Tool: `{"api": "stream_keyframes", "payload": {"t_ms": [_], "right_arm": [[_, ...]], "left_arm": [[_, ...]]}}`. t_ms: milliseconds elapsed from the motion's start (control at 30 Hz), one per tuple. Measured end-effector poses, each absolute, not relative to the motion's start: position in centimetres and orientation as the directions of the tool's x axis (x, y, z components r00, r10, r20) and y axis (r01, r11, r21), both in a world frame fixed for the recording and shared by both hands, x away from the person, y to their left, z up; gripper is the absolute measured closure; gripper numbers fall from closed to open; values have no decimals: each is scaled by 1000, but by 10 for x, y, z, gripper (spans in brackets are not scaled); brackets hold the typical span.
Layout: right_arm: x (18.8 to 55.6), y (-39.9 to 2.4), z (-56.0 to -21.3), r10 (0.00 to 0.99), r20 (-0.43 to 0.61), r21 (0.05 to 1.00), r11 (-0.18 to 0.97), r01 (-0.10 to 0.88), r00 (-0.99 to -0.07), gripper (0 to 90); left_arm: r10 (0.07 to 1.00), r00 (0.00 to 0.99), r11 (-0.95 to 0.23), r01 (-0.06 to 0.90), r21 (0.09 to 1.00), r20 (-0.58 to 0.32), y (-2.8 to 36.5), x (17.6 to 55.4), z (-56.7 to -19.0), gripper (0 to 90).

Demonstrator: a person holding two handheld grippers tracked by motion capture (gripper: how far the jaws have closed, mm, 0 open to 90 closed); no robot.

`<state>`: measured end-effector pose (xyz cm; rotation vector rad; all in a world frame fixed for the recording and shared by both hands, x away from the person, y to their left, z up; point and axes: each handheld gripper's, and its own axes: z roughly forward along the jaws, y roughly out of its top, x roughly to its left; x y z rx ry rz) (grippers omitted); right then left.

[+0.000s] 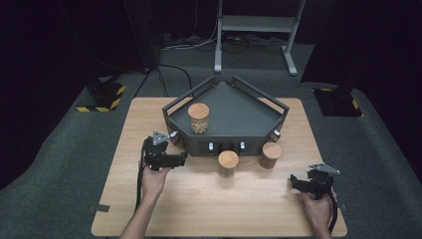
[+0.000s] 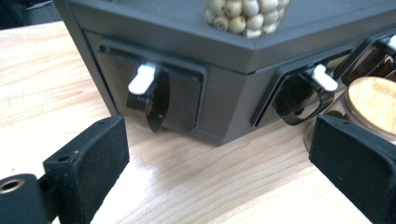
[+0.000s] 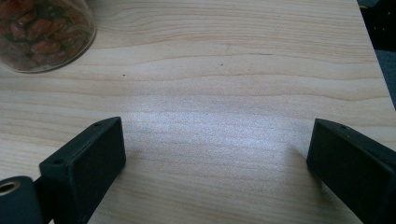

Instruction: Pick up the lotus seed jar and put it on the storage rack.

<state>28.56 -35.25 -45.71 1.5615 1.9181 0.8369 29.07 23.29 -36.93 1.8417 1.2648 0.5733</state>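
Note:
A dark five-sided tray (image 1: 259, 107) stands at the back middle of the wooden table. On it is a wood-lidded jar of pale beans (image 1: 198, 118) (image 2: 247, 16). Two more wood-lidded jars (image 1: 228, 163) (image 1: 270, 155) stand on the table before the tray's front wall. My left gripper (image 1: 183, 158) (image 2: 219, 154) is open and empty, close to the tray's front left corner. It faces two dark scoops with white handles (image 2: 149, 93) (image 2: 306, 91) set in the wall. My right gripper (image 1: 293, 182) (image 3: 217, 154) rests open and empty over bare wood near the front right.
A lidded jar (image 2: 373, 102) sits just past my left gripper's right jaw. A glass jar of reddish-brown pieces (image 3: 39, 32) stands ahead and to the left of the right gripper. The table's right edge (image 3: 380, 70) is close by. Grey carpet surrounds the table.

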Motion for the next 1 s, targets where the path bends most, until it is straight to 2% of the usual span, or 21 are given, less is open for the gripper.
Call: {"api": "stream_keyframes", "payload": {"t_ms": [1000], "right_arm": [[286,-353,-457,980,-15,741,143,656,-197,38]], "left_arm": [[930,352,-146,617,774,-105,232,283,-414,49]]}}
